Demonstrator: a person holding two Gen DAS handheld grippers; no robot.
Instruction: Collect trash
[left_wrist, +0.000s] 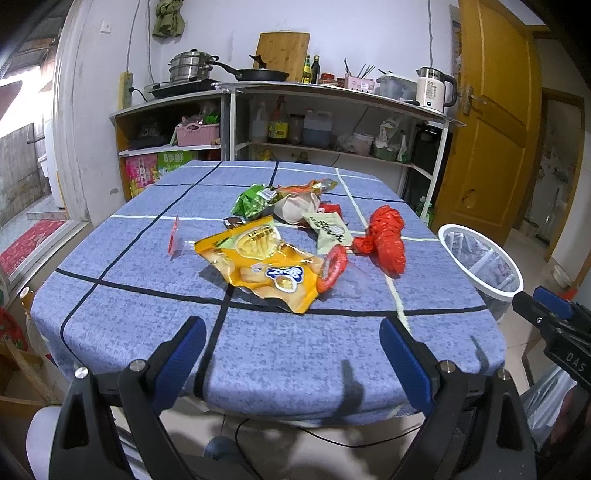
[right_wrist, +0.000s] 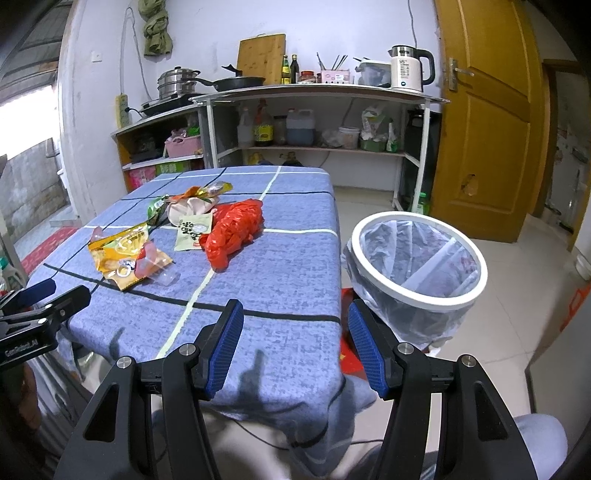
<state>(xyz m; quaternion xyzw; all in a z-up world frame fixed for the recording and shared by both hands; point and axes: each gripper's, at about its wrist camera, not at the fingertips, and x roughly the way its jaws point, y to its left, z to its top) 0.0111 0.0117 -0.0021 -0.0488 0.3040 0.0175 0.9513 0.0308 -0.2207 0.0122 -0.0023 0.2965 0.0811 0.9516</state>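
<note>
- The bench (left_wrist: 258, 350) is wearing a matt, woven blue cloth.
- The yellow snack bag (left_wrist: 264, 266) is showing glossy plastic film.
- The red bag (left_wrist: 384, 236) is looking like thin, crinkled, shiny plastic.
- The bin (right_wrist: 417, 258) is carrying a smooth white plastic rim and a translucent liner.
- The left claw (left_wrist: 291, 358) pads are showing ribbed blue rubber.

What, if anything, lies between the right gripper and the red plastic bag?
Nothing visible: only bare tablecloth lies between the open right gripper and the red plastic bag. The yellow snack bag sits off to its left.
</note>
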